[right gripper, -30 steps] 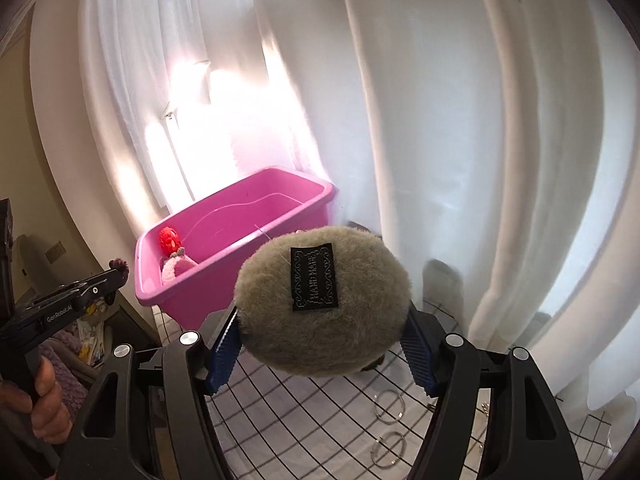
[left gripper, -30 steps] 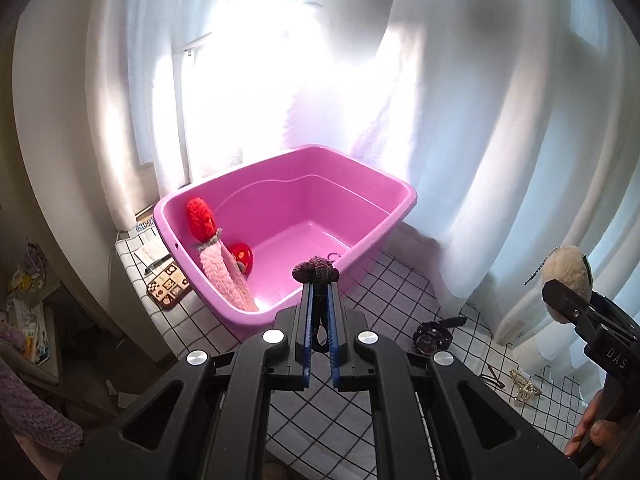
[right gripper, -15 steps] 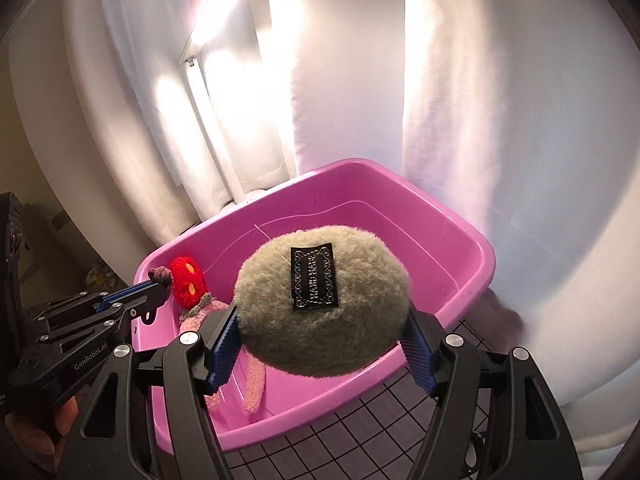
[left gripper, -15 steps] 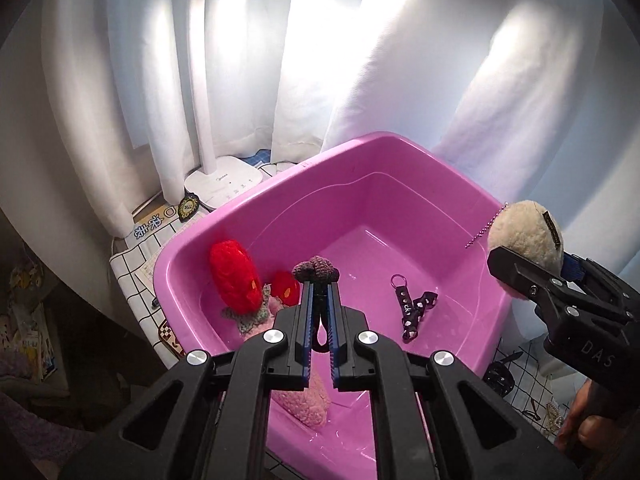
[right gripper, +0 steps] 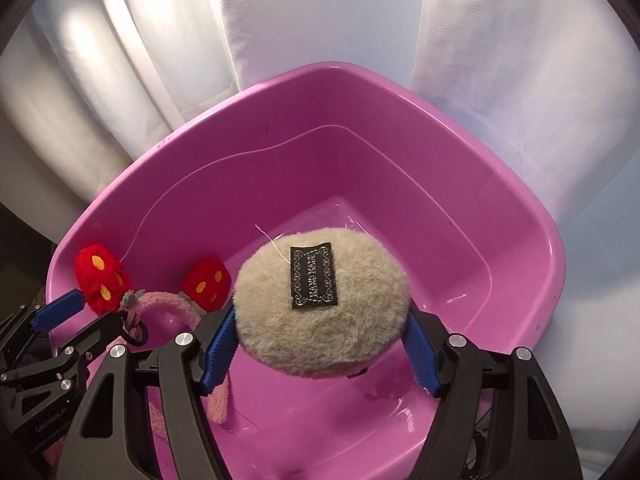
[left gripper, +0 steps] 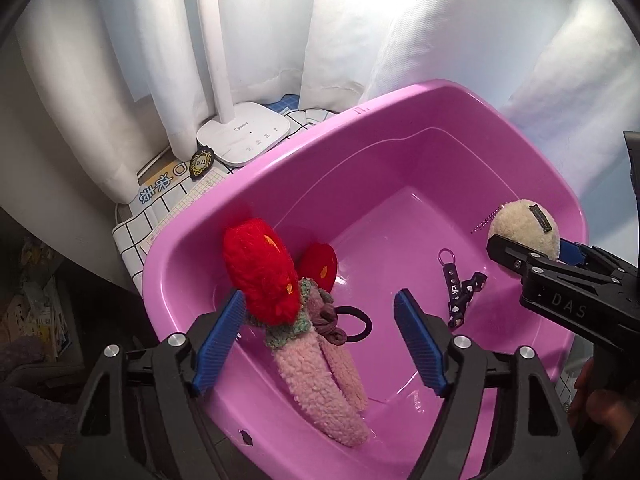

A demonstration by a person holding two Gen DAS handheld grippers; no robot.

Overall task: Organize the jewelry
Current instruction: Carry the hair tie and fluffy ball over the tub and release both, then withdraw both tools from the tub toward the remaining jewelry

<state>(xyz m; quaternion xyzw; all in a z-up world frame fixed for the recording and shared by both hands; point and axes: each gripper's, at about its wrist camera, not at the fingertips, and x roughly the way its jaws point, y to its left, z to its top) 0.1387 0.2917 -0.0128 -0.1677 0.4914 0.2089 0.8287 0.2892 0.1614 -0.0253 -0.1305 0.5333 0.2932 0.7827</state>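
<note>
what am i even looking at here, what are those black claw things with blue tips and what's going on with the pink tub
No robot here: a person holds a two-fingered claw in each hand, and each claw carries a camera looking along its fingers.

The left claw is opening with nothing between its pads. Below it in the pink tub lie a pink headband with red plush ears, a dark hair tie and a black key strap.

The right claw has a beige plush puff between its pads, over the tub; its jaws are starting to open.

Behind the tub are white curtains and a lamp base.
</note>
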